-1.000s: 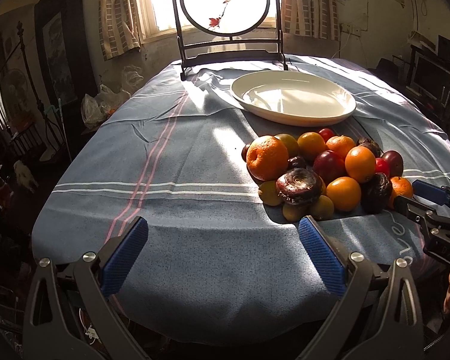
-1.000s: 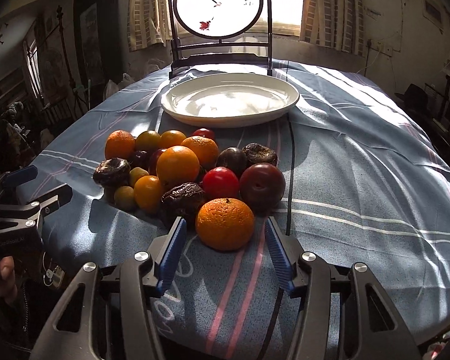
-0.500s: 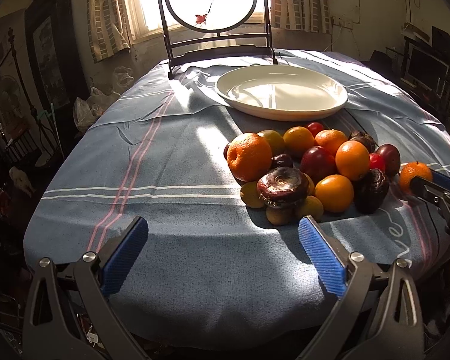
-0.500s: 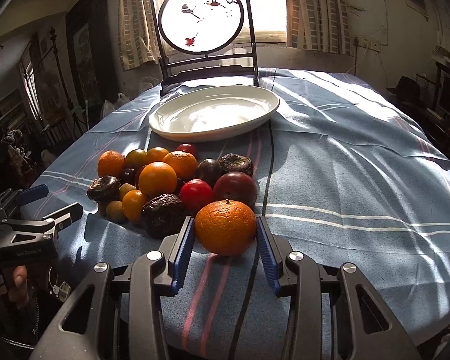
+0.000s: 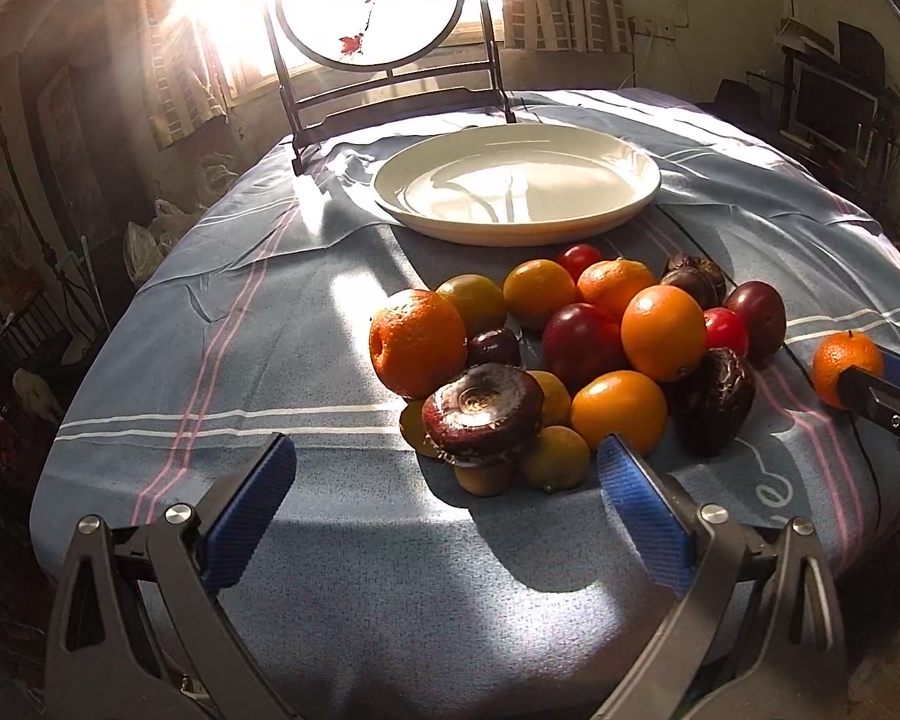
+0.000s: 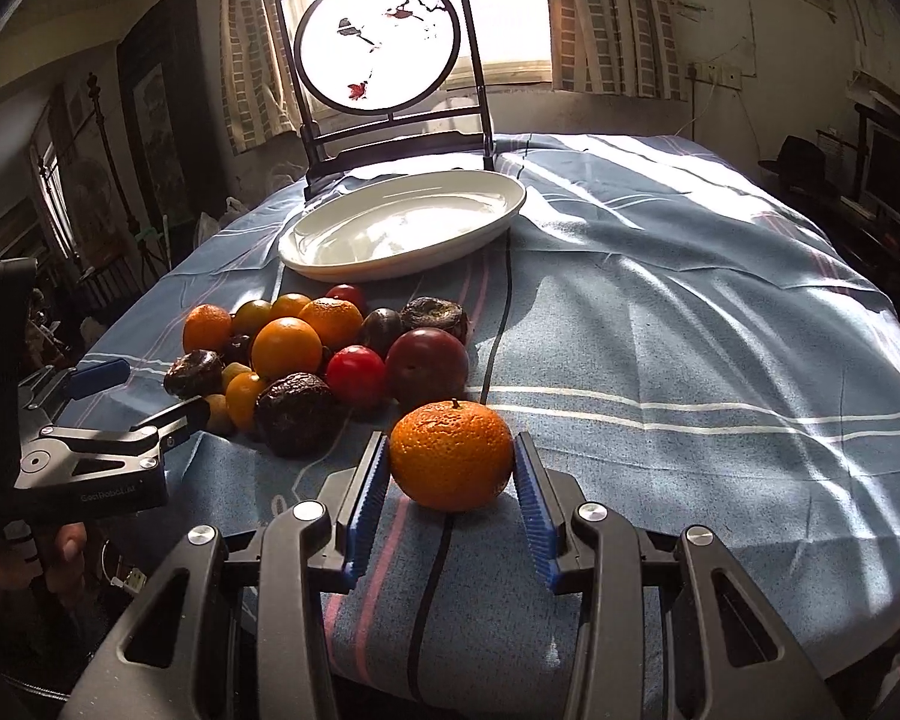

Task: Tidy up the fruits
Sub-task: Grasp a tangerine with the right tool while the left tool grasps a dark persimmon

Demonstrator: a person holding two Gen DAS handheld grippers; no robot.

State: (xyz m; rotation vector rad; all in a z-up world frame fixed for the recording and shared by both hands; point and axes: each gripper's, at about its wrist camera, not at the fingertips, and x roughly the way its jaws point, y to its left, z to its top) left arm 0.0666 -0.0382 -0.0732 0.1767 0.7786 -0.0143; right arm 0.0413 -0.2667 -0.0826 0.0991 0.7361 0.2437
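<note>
A heap of fruit (image 5: 570, 354) lies on the blue striped cloth: oranges, dark plums, red tomatoes, wrinkled brown fruits and small yellow ones. Behind it stands an empty white plate (image 5: 510, 237). My right gripper (image 6: 452, 468) is shut on a dimpled orange (image 6: 452, 456), its blue pads pressing both sides, just right of the heap (image 6: 330, 360). From the left wrist the orange (image 5: 840, 369) shows at the far right in that gripper (image 5: 870, 375). My left gripper (image 5: 447, 462) is open at the heap's near edge, holding nothing; the right wrist view shows it (image 6: 150, 396) at the left.
A round painted screen on a dark stand (image 6: 378, 42) rises behind the plate (image 6: 390, 269) at the table's far edge. A black cable (image 6: 498, 324) runs down the cloth past the heap. The table's rounded near edge lies just under both grippers. Furniture crowds the room's sides.
My right gripper's jaws closed onto the orange and drew it off to the right of the heap. The left gripper, still open, drifted closer to the heap's near side.
</note>
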